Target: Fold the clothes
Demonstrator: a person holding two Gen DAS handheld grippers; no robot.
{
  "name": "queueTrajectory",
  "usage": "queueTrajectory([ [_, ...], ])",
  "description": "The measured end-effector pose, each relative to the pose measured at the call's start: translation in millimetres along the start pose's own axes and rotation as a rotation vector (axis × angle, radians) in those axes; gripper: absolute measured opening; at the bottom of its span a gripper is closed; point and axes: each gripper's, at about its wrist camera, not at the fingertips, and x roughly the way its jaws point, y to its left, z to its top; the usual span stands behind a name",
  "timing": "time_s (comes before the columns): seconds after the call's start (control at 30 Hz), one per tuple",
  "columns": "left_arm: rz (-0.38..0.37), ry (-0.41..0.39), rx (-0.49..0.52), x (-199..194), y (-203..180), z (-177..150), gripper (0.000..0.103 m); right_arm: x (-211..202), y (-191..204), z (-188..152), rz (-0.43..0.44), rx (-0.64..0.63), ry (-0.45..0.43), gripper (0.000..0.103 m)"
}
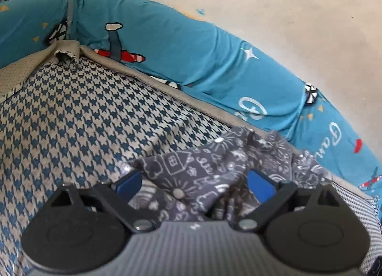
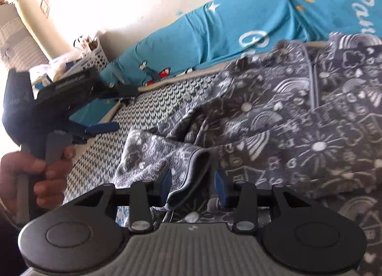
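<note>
Garment (image 2: 274,120) lies on the bed cover (image 1: 83,108), near its far edge. Long bolster (image 1: 191,49) runs along that far edge, against the wall (image 1: 286,1). Perforated basket (image 2: 99,57) beyond the bolster's end.

**Colours and patterns on the bed**

A dark grey fleece garment (image 2: 274,118) carries white doodles: rainbows, houses, clouds and sunbursts. Beneath it lies a beige cover with navy houndstooth checks (image 1: 78,113), edged in plain beige. Behind runs a teal printed sheet (image 1: 191,44) with white script lettering, white stars, small yellow triangles and red-and-white aeroplanes. The gripper fingers (image 1: 260,181) have blue pads on black arms.
</note>
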Motion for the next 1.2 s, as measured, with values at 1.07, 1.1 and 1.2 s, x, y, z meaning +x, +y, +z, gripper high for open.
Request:
queueTrajectory([
  [1.07, 0.024, -0.009, -0.108, 8, 24, 5, 0.103, -70, -34, 97, -0.4, 0.039, -0.481, 0.007],
  [1.1, 0.023, 0.002, -0.093, 10, 21, 3, 0.103, -71, -44, 96, -0.44, 0.069, -0.462, 0.007],
  [1.2, 0.017, 0.036, -0.049, 20, 9, -3, 0.103, -75, -71, 92, -0.55, 0.156, -0.399, 0.007],
])
